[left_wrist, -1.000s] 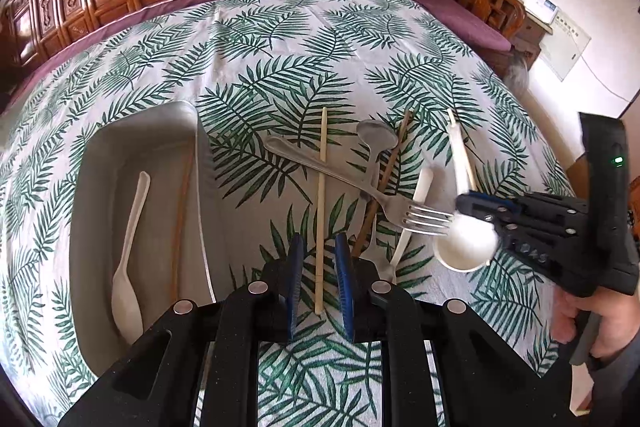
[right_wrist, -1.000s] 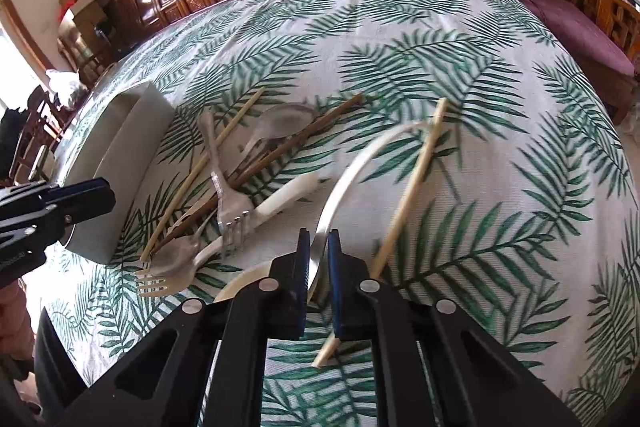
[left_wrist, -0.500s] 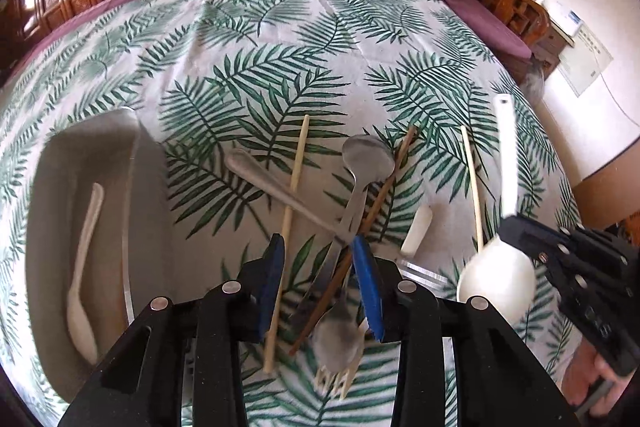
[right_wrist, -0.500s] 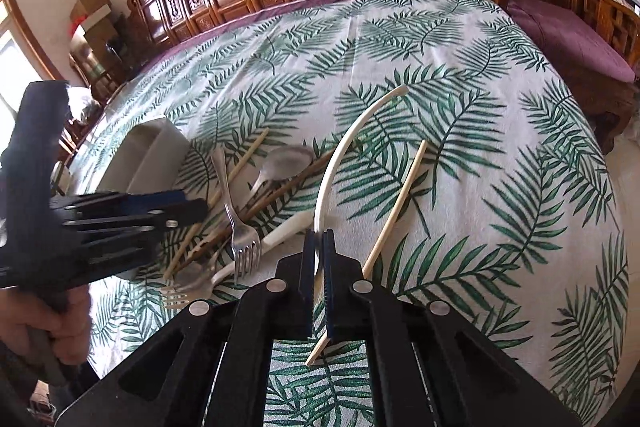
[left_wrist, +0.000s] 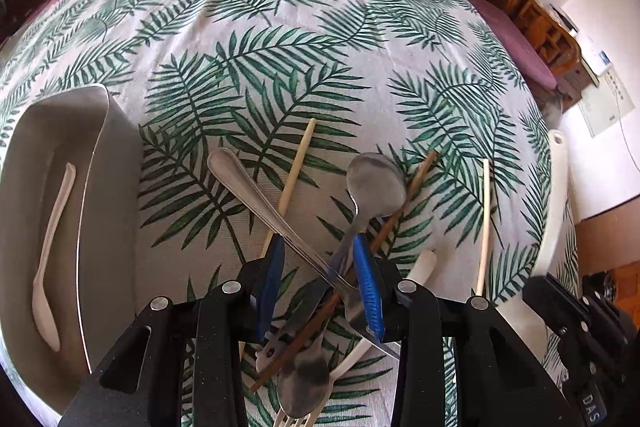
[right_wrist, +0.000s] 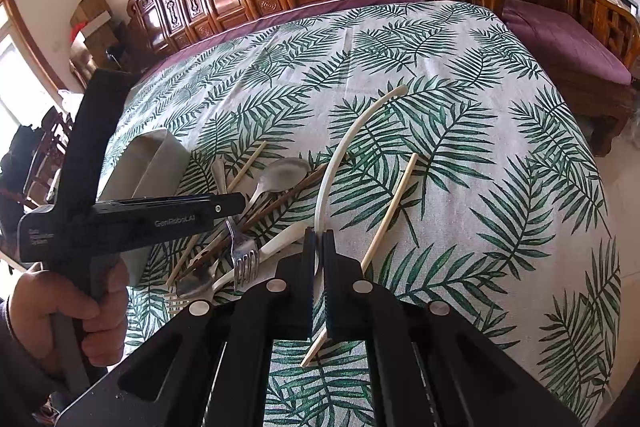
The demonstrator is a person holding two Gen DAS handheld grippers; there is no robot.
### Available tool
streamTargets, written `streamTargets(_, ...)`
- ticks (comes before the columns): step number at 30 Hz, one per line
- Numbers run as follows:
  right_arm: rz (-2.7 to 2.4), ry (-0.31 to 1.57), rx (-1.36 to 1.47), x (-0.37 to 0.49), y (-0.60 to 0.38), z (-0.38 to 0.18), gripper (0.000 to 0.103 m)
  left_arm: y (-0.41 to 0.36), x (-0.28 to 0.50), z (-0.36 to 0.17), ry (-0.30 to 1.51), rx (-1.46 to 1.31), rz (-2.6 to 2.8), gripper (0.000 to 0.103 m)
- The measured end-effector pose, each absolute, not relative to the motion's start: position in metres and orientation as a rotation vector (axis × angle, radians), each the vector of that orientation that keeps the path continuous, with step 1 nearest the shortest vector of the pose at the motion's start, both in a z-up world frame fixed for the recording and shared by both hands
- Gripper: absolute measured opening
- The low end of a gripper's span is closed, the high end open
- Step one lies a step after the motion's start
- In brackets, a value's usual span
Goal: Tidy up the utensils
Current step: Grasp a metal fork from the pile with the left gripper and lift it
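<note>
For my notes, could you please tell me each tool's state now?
Left tool: open, straddling the metal fork handle.
Right tool: shut on the white spoon.

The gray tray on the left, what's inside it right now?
Inside the gray tray, the left wrist view shows one white plastic spoon lying lengthwise, bowl toward the camera. A thin divider runs beside it. The left gripper's body hides the tray's near corner, so anything there is unseen.
</note>
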State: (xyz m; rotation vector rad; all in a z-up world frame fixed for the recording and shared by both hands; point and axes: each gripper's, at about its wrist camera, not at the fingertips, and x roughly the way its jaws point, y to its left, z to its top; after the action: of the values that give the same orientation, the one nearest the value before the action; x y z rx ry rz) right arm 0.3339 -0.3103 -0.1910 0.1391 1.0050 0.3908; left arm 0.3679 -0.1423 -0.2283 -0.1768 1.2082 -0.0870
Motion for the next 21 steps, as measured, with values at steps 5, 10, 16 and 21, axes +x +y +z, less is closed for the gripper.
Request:
streamTargets(5,0.389,1.004,0.146,0.3345,-0.3133,-0.1908,0.005,-0.1405,0.37,-0.2325,1.218,-0.191,-0.075,0.024)
streamTargets(10,0.387,1.011,0.146,0.3347,-0.3127,-0.1935,0.005,-0.1416,0.3709,-0.2294,1.212,-0.174,-0.078,0.021)
streamTargets(16,0.384,1.014,0.136,0.3347,-0.3108,-0.195,0.005,-0.146,0.3721,-0.2303,1.194,-0.162,-0.081,0.018)
streamTargets(21,0.38,1.015,0.134,0.3333,-0.3097,-0.1955,0.005,-0.1464,0.3703,-0.2319,1.168,-0.158,-0.088,0.018)
